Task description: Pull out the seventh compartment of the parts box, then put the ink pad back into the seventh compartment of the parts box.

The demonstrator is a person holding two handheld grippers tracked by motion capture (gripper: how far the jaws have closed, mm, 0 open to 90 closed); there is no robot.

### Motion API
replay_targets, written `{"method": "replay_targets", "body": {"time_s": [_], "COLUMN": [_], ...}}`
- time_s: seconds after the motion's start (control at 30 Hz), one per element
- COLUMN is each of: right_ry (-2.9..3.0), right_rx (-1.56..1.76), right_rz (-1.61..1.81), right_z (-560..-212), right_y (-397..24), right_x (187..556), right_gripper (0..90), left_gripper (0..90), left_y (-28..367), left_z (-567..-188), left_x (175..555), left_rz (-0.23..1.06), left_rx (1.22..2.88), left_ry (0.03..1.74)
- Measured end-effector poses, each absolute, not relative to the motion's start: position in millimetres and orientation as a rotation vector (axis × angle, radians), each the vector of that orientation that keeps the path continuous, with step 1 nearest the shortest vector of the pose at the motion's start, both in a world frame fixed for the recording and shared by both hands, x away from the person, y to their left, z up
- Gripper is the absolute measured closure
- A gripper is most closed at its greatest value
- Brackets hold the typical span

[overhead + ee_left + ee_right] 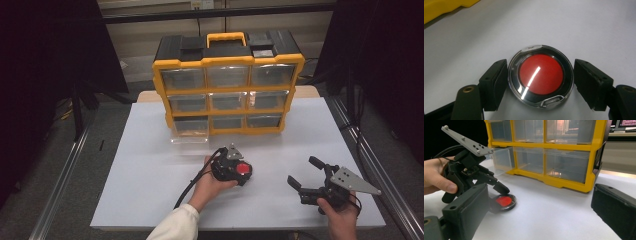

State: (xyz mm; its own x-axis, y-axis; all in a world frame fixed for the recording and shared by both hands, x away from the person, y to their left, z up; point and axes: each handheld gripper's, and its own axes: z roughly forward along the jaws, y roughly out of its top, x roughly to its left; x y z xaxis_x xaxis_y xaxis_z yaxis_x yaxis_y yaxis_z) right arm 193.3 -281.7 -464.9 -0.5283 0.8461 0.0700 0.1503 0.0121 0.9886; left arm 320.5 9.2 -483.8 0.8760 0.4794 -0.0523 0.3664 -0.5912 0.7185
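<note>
A round clear-lidded case with a red disc inside (243, 168) lies flat on the white table (150, 175), in front of the drawer cabinet. My left gripper (244, 171) is down over it. In the left gripper view the two black pads (496, 82) sit against the case (541, 74) on either side, so the gripper (540, 80) is shut on it. My right gripper (305, 172) rests open to the right, near the front edge, with nothing between its jaws (539, 220). In the right gripper view the case (504, 201) lies under the left gripper's fingers (500, 187).
A yellow and black cabinet (227, 87) of clear drawers stands at the back of the table. Its bottom-left drawer (190, 131) is pulled out and looks empty. Metal rails (65, 170) run along both sides of the table.
</note>
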Motion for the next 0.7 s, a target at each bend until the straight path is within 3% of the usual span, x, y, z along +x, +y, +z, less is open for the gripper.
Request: {"method": "replay_targets", "body": {"time_s": [0.7], "right_ry": [1.714], "right_rx": [1.022], "right_rz": [1.575], "right_z": [-464.9], "right_y": [-279.8], "right_x": [195.5], "right_gripper": [1.5], "left_gripper": [29.2], "left_y": [22.5], "left_z": [-466.9], "left_x": [324.0], "left_rz": [0.167], "left_rx": [2.248], "left_ry": [0.609]}}
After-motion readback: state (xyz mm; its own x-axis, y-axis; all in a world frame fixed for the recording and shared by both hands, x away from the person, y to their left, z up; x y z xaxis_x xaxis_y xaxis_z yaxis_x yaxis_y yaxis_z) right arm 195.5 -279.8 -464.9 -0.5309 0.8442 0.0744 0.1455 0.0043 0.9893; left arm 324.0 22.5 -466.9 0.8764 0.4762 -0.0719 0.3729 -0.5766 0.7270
